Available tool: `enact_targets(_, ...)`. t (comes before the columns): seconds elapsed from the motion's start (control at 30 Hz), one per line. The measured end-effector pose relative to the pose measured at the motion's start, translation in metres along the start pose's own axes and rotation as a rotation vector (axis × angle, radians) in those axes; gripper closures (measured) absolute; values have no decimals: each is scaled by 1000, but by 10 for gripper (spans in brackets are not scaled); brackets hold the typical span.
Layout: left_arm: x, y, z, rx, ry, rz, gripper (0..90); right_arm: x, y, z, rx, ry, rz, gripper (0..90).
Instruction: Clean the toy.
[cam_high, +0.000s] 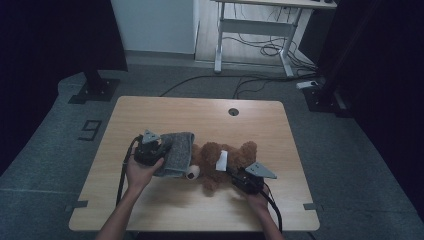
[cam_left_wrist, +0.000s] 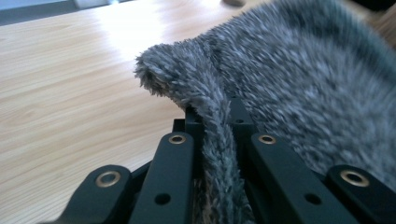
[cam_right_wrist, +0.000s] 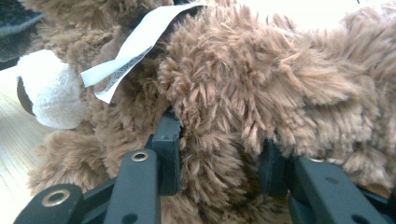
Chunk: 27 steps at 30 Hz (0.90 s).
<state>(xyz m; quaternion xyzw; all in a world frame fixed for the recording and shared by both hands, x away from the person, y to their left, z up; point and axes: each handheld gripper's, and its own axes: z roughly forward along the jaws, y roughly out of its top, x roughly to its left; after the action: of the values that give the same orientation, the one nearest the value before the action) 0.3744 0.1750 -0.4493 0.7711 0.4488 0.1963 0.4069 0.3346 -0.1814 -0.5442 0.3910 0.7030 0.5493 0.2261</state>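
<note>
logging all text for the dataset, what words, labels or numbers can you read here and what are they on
"9": large dark numeral marked on the grey floor, left of the wooden table.
White tag sewn on the brown teddy bear: fine grey print, too small and blurred to read.
Grey fuzzy cloth: no text visible.

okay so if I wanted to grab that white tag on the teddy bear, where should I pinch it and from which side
Probably pinch the white tag at its loose lower end, coming in from the white muzzle side. That end hangs free of the brown fur of the teddy bear, while the upper end runs into the plush. It is thin and flat, so close the gripper across its faces.
</note>
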Motion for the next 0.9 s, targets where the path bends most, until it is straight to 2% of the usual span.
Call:
enact_targets(0.03,-4,6,0,-12,-23,-4,829,0,0,0,0,0,0,588)
enact_targets(0.07,-18,21,-2,-44,-57,20,829,0,0,0,0,0,2,587)
enact_targets(0.1,-18,21,-2,-44,-57,20,829,0,0,0,0,0,2,587)
enact_targets(0.13,-36,40,-1,-67,-87,55,830,0,0,0,0,-2,-1,588)
enact_targets(0.17,-36,40,-1,-67,-87,55,829,0,0,0,0,-2,-1,588)
enact_targets(0.2,-52,56,1,-82,-115,82,829,1,0,-1,-1,-3,0,587)
enact_targets(0.23,-52,56,1,-82,-115,82,829,1,0,-1,-1,-3,0,587)
enact_targets(0.27,-65,69,4,-93,-134,100,829,1,0,-1,-1,-3,0,587)
enact_targets(0.3,-72,76,7,-95,-143,109,829,0,0,-1,-1,-2,0,587)
enact_targets(0.4,-103,103,27,-93,-184,161,828,0,-1,-1,-4,-2,-1,587)
enact_targets(0.43,-103,103,27,-93,-184,161,828,0,-1,-1,-4,-2,-1,587)
enact_targets(0.47,-121,115,42,-83,-205,177,828,0,-1,-1,-3,-1,-2,587)
enact_targets(0.5,-121,115,42,-83,-205,177,828,0,-1,-1,-4,-1,-3,587)
enact_targets(0.53,-134,122,56,-65,-245,180,827,0,-1,-1,-4,-1,-2,587)
enact_targets(0.57,-134,122,56,-65,-245,180,827,0,-1,-1,-4,-1,-2,587)
enact_targets(0.6,-140,124,62,-51,-270,176,827,0,-1,-1,-5,-1,-2,587)
enact_targets(0.67,-158,118,84,13,-301,191,827,0,-1,-1,-4,2,-1,587)
enact_targets(0.7,-158,118,84,13,-301,191,827,0,-1,-1,-4,2,-1,587)
enact_targets(0.73,-165,108,98,65,-296,194,829,0,-1,-1,-7,2,-3,587)
enact_targets(0.77,-165,108,98,65,-296,194,830,0,-1,-1,-7,2,-3,587)
enact_targets(0.8,-167,101,109,107,-290,188,830,0,-1,-1,-4,1,-3,586)
enact_targets(0.9,-165,96,112,123,-284,180,831,0,-1,-1,-1,1,-2,586)
